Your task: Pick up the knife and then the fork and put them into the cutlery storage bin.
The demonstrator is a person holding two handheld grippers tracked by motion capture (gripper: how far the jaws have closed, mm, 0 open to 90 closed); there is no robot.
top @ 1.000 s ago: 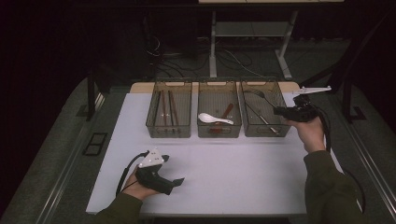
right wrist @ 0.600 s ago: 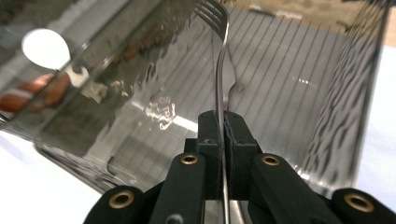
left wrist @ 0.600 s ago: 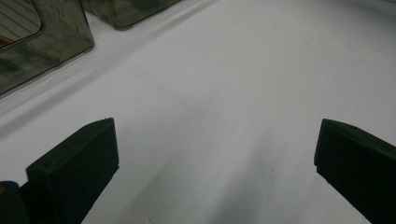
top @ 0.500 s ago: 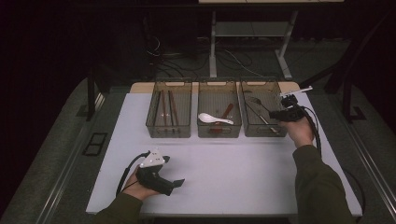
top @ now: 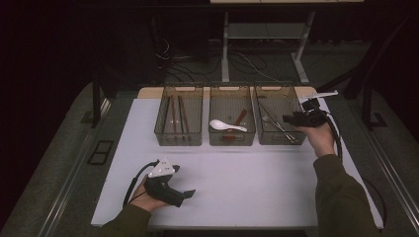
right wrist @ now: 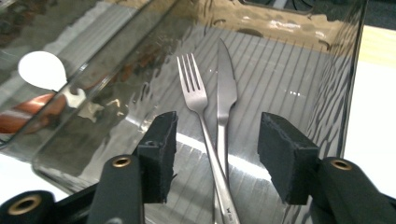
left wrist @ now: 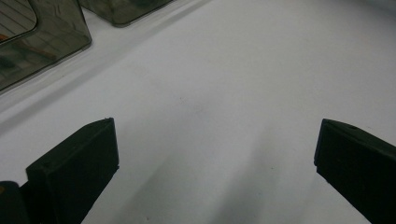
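My right gripper [top: 287,118] [right wrist: 217,135] hangs over the right-hand bin [top: 274,85], pointing left into it. Its jaws have just been opening and now stand apart with nothing pressed between the pads. Below them a steel fork [right wrist: 193,91] and a steel knife [right wrist: 226,81] lie side by side on the ribbed floor of that bin [right wrist: 345,60]. My left gripper [top: 188,194] [left wrist: 215,154] rests low on the white table [top: 247,177] near its front edge, its jaws wide open over bare tabletop.
The middle bin [top: 232,88] holds a white spoon [top: 225,125] and a reddish-brown spoon [top: 240,117]. The left bin [top: 181,88] holds brown chopsticks [top: 176,113]. A dark floor with cables and a table frame lies behind.
The right hand has shifted a little to the left, bringing its gripper over the right bin. The left hand and its gripper have stayed put.
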